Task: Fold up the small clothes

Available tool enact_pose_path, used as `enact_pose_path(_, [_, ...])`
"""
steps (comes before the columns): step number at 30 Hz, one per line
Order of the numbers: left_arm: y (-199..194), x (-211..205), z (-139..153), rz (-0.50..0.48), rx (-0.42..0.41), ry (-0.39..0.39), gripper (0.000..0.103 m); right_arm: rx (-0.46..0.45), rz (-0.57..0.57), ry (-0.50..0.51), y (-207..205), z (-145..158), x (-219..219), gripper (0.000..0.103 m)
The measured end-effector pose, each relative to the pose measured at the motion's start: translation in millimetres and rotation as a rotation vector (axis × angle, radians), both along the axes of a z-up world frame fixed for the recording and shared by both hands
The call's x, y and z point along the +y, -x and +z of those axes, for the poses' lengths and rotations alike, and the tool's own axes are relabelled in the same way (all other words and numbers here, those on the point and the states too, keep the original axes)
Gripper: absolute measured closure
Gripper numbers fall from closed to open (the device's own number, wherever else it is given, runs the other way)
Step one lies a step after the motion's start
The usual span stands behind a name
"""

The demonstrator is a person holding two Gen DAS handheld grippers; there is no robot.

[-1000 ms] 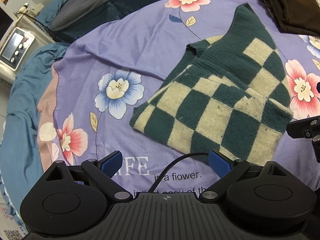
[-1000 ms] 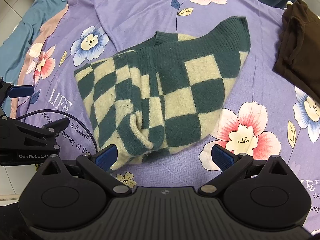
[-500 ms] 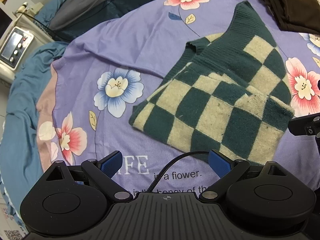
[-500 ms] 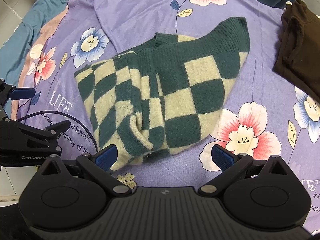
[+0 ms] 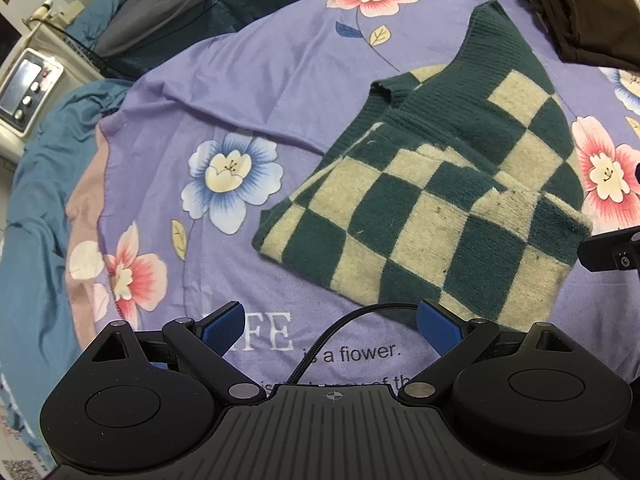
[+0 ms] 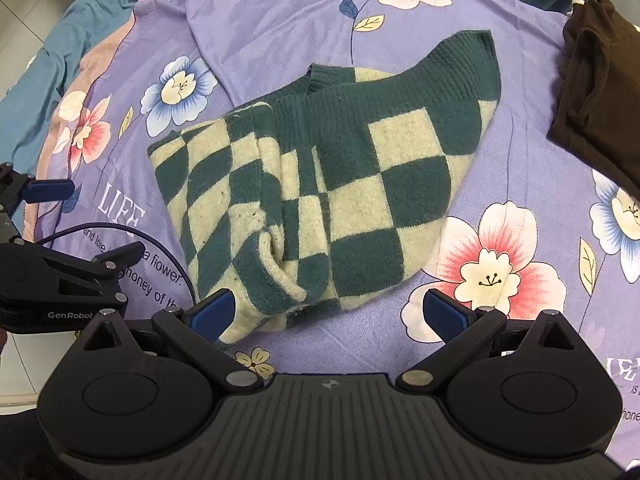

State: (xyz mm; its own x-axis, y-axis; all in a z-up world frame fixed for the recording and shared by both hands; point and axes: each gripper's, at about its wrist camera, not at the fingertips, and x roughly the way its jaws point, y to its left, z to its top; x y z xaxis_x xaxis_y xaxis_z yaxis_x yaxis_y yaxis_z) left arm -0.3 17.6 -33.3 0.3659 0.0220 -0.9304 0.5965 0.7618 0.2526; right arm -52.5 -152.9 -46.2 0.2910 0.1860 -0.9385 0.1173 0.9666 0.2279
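Observation:
A green and cream checkered knit sweater lies folded on the purple flowered sheet; it also shows in the right wrist view, with a rolled cuff at its near edge. My left gripper is open and empty, just short of the sweater's near edge. My right gripper is open and empty, its left finger over the sweater's near corner. The left gripper also shows from the side in the right wrist view.
A dark brown garment lies at the far right, also in the left wrist view. A white appliance with buttons stands at the far left. Blue bedding hangs off the left edge. A black cable curves between the left fingers.
Both grippers have drawn slightly back and up from the sweater; the sweater has not moved.

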Motion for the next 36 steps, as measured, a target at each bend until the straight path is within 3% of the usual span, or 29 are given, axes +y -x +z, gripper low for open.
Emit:
enact_pose_path(4, [-11,24,-3,0.038,-0.002,0.036,0.0,-0.079,-0.006,-0.057,2,3,-12,0.003])
enact_pose_path(7, [-31,63,2,0.174,-0.021,0.076,0.0,-0.123,-0.015,-0.092,0,6,-32,0.003])
enact_pose_path(10, [-55,108,13,0.351,-0.036,0.187,0.0,-0.176,-0.026,-0.083,-10,11,-56,0.003])
enact_pose_path(13, [-80,137,13,0.497,0.022,0.343,0.0,-0.193,-0.026,-0.073,-38,11,-78,0.003])
enact_pose_path(16, [-98,139,2,0.599,0.104,0.459,0.0,-0.202,-0.01,-0.06,-76,6,-92,0.003])
enact_pose_path(18, [-101,123,0,0.612,0.126,0.501,0.0,-0.205,-0.006,-0.026,-100,3,-95,0.004])
enact_pose_path(21, [-90,85,6,0.514,0.107,0.496,0.0,-0.182,0.038,-0.068,-123,-4,-84,0.007])
enact_pose_path(24, [-75,55,5,0.446,0.052,0.389,0.0,-0.134,0.151,-0.146,-127,-19,-50,0.011])
enact_pose_path(26, [-71,49,-1,0.431,0.052,0.342,0.0,-0.102,0.192,-0.091,-128,-35,-27,0.026])
enact_pose_path(28, [-68,55,-2,0.432,0.06,0.333,0.0,-0.089,0.176,-0.071,-132,-55,-16,0.042])
enact_pose_path(30, [-68,65,-3,0.447,0.079,0.333,0.0,-0.064,0.128,-0.101,-136,-78,-14,0.042])
enact_pose_path(34, [-68,85,-2,0.495,0.09,0.353,0.0,-0.051,-0.021,-0.284,-138,-93,-22,0.043])
enact_pose_path(36, [-69,85,-3,0.496,0.095,0.356,0.0,-0.044,-0.038,-0.339,-139,-102,-22,0.058])
